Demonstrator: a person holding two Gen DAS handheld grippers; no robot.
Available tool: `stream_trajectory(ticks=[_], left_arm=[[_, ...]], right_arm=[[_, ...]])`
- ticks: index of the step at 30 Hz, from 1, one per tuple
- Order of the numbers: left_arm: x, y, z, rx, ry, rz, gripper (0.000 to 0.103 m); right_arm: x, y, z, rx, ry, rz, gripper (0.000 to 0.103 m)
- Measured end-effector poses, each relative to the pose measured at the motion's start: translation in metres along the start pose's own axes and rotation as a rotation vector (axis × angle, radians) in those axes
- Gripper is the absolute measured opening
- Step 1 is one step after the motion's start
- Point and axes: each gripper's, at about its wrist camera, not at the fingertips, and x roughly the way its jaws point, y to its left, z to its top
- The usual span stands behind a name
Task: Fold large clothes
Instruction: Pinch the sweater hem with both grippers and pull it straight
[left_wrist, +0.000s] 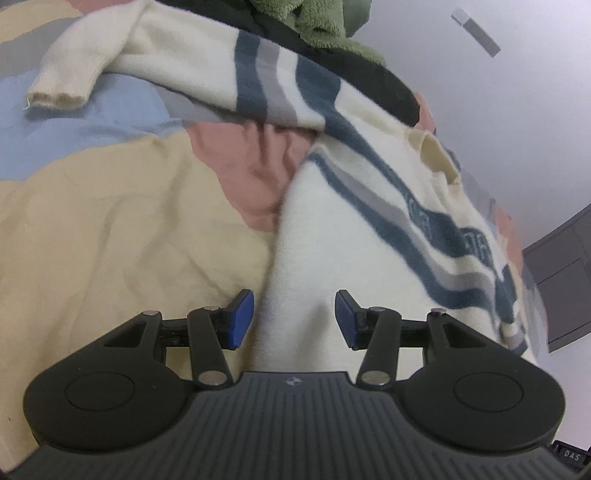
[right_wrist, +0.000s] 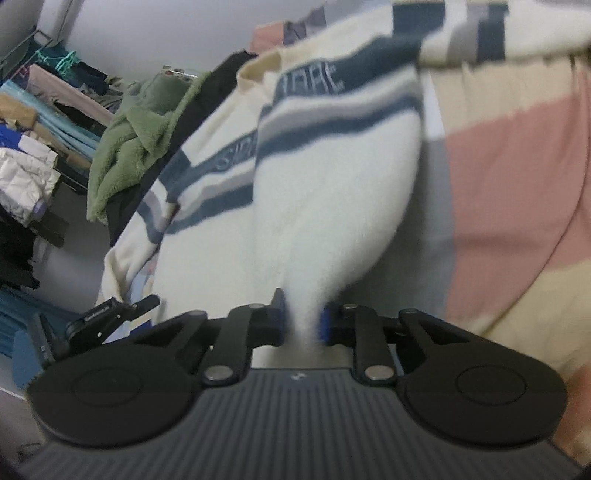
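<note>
A cream knit sweater with navy and grey stripes lies spread over a colour-block bedspread. One sleeve, ending in a ribbed cuff, reaches to the far left. My left gripper is open, its blue pads standing either side of a fold of the cream body without pressing it. In the right wrist view the same sweater rises in a bunched, lifted fold. My right gripper is shut on the narrow lower end of that fold.
A green fleece garment and a black garment are heaped beyond the sweater. A rack of hung and piled clothes fills the left of the right wrist view, with a black clamp near it. A dark cabinet stands at the right.
</note>
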Motion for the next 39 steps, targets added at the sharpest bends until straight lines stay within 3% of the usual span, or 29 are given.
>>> stream_trajectory(ticks=[4,8,15,20,29,32,36,39], left_arm=[[-0.007,-0.005,0.002,0.035,-0.025,-0.008,0.057],[-0.004,-0.009,-0.002,0.056,0.000,-0.022,0.057],[0.013,-0.005,-0.016,0.032,0.089,-0.020,0.057],[0.027,-0.009,-0.034,0.011,0.172,-0.048,0.058],[0.030,0.002,-0.059,-0.177,0.274,-0.155,0.061],[0.028,0.001,-0.065,-0.207,0.314,-0.193,0.056],[0.019,0.000,-0.061,-0.217,0.344,-0.208,0.016],[-0.006,-0.009,-0.044,-0.142,0.313,-0.218,0.013]], right_arm=[[-0.010,0.000,0.021,-0.014,-0.060,-0.062,0.016],[-0.018,-0.004,0.041,-0.048,-0.124,-0.123,0.015],[-0.001,-0.036,0.051,-0.029,-0.171,-0.200,0.015],[0.007,-0.051,0.053,0.053,-0.162,-0.179,0.015],[0.010,-0.051,0.052,0.040,-0.186,-0.182,0.015],[0.006,-0.048,0.049,0.036,-0.190,-0.171,0.015],[-0.008,-0.039,0.048,0.012,-0.165,-0.144,0.015],[-0.023,-0.023,0.044,-0.041,-0.142,-0.123,0.015]])
